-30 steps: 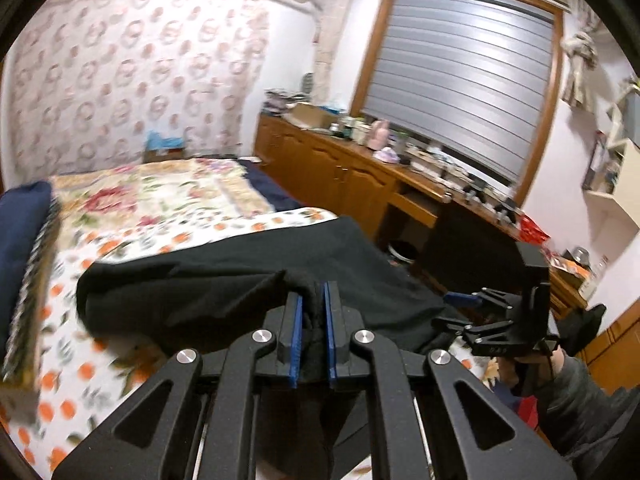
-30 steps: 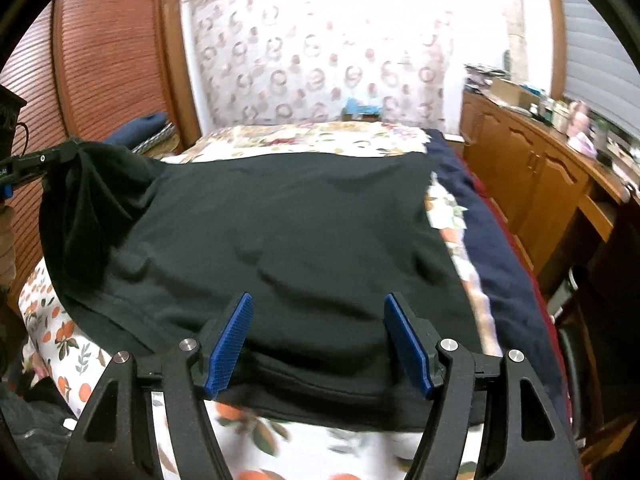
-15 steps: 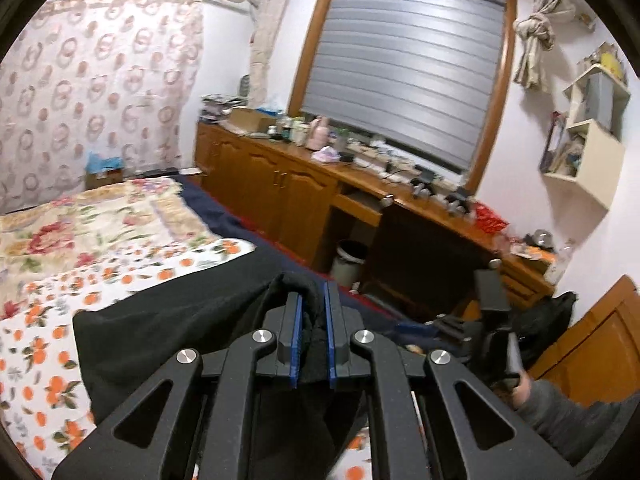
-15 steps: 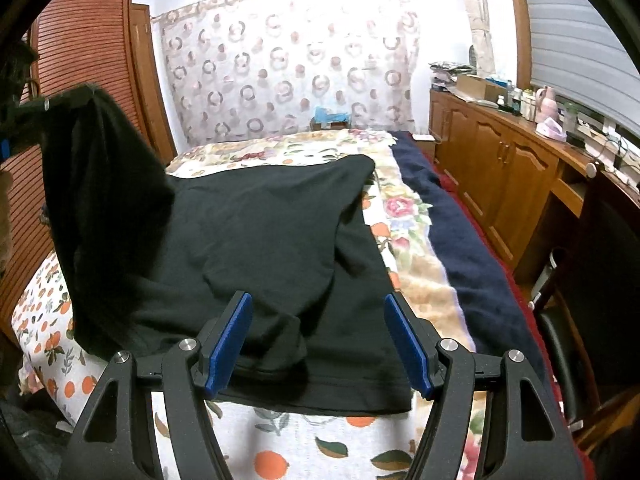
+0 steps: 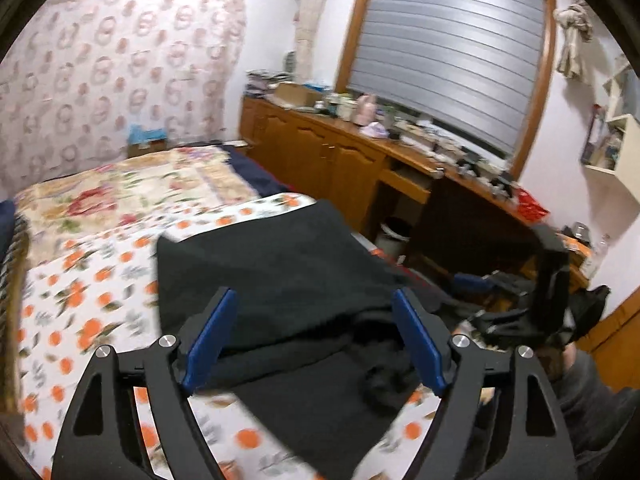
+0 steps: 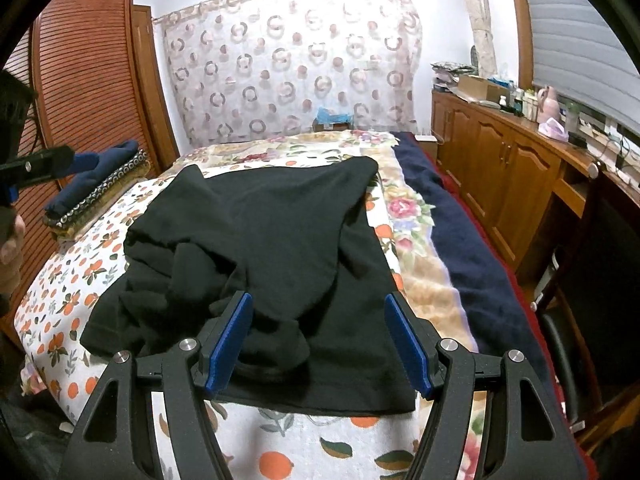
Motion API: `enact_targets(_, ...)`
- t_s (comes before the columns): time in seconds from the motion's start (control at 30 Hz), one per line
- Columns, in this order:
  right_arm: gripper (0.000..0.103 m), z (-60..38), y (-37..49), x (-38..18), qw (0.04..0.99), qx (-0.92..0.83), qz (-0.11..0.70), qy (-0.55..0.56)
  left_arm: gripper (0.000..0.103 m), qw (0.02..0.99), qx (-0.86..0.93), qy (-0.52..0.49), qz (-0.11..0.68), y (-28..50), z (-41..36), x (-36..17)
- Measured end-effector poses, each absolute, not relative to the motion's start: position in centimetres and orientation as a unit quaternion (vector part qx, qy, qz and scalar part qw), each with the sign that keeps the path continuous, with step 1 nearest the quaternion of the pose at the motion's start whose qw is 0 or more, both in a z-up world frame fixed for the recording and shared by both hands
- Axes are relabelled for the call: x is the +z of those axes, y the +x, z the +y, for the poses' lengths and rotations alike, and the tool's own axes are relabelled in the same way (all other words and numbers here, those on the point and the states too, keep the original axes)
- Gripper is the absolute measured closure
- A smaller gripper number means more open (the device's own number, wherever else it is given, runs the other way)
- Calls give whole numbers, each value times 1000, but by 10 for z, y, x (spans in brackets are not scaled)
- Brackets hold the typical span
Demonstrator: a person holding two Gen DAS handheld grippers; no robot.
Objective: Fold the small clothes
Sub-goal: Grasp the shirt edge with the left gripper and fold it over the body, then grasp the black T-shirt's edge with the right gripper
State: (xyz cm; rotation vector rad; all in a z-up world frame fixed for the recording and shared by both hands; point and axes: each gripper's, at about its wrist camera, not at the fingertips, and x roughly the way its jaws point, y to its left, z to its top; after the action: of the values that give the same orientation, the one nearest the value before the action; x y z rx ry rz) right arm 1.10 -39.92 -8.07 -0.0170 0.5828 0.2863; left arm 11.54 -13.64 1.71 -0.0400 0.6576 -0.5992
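A black garment (image 6: 272,232) lies on the bed, its left part thrown over the rest in a loose, rumpled fold. My left gripper (image 5: 316,340) hovers over the garment (image 5: 288,280) with its jaws opening. The cloth lies below the blue pads (image 5: 208,340), which do not press on it. Near the garment's front hem, my right gripper (image 6: 320,340) stands open just above the bunched cloth, holding nothing. The left gripper (image 6: 40,164) also shows at the left edge of the right wrist view.
An orange-print sheet (image 6: 80,264) covers the near bed, with a floral blanket (image 6: 416,240) and a navy cover (image 6: 460,220) to the right. A folded stack (image 6: 96,188) sits at the left by a wooden wardrobe (image 6: 92,80). Cluttered wooden cabinets (image 6: 500,168) line the right wall.
The left gripper was shut on a lifted edge of the black garment; now its jaws are apart and the cloth has dropped onto the rest, folded over. The right gripper stayed put.
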Motion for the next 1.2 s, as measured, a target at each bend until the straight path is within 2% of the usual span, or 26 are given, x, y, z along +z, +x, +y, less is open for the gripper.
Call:
enact_targets(0.63, 33, -300, 56, -50, 926, 248, 268, -97, 22, 932, -144, -39, 331, 97, -32, -24)
enact_targets(1.2, 33, -226, 127, -71, 868, 332, 332, -159, 22, 935, -126, -47, 329, 89, -9, -33)
